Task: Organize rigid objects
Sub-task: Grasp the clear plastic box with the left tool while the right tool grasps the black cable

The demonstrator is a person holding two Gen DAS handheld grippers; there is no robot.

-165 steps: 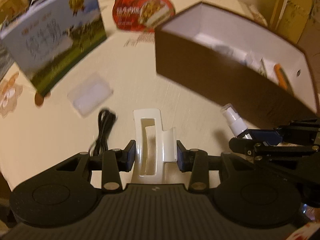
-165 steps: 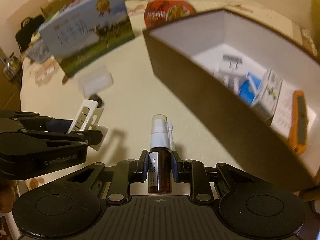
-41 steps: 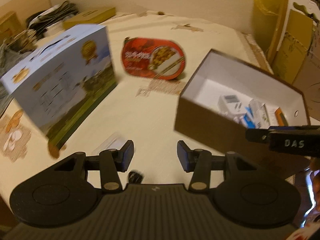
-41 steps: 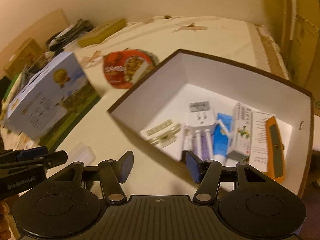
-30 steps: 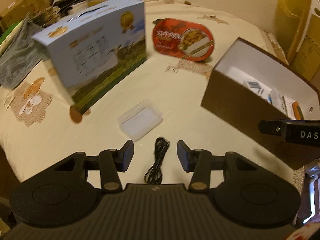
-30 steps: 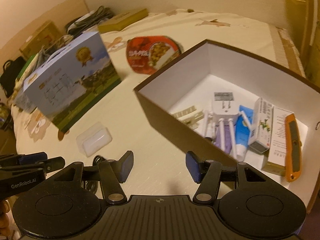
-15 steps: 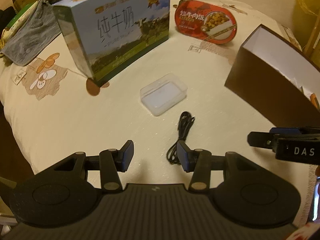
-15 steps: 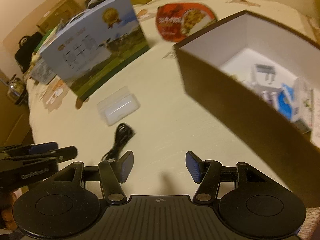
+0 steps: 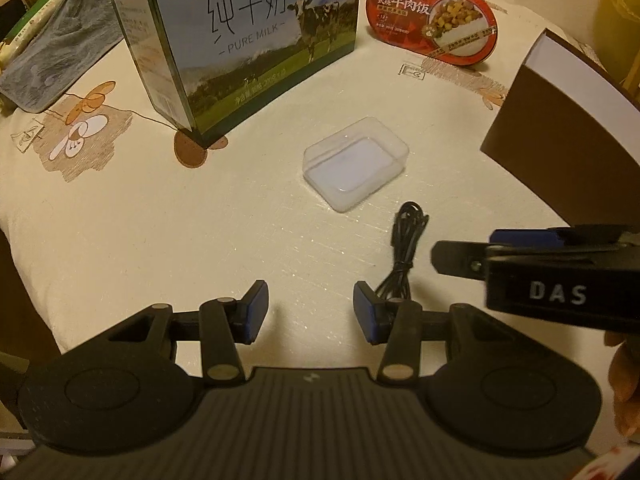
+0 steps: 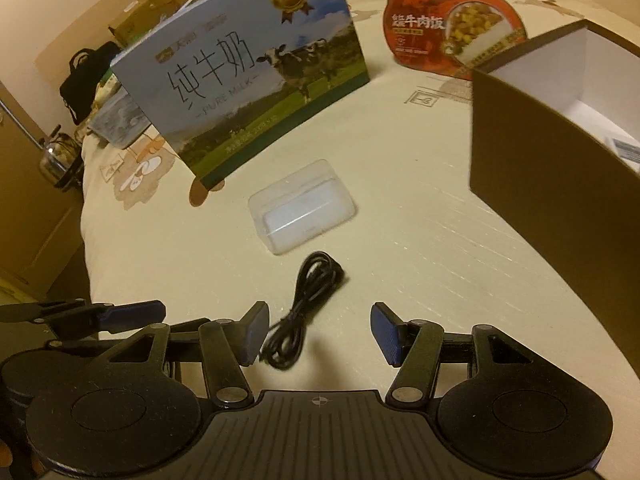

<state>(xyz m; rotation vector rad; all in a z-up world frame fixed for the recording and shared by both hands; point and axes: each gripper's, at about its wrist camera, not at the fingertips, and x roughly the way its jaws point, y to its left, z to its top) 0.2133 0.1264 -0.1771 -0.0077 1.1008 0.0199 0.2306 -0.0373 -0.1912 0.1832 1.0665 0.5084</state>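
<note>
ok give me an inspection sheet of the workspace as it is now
surface: cream tablecloth with printed cartoon patches.
job's things: clear plastic case and coiled black cable lie side by side, apart, outside the brown box; the box stands open with its white inside showing.
clutter: milk carton upright, red meal tray behind, grey cloth at the left edge.
grippers: left tongs open, empty; right tongs open, above the cable's near end, not gripping it.
cables: only the coiled black one.
surroundings: kettle, black bag, cardboard boxes beyond the table.
</note>
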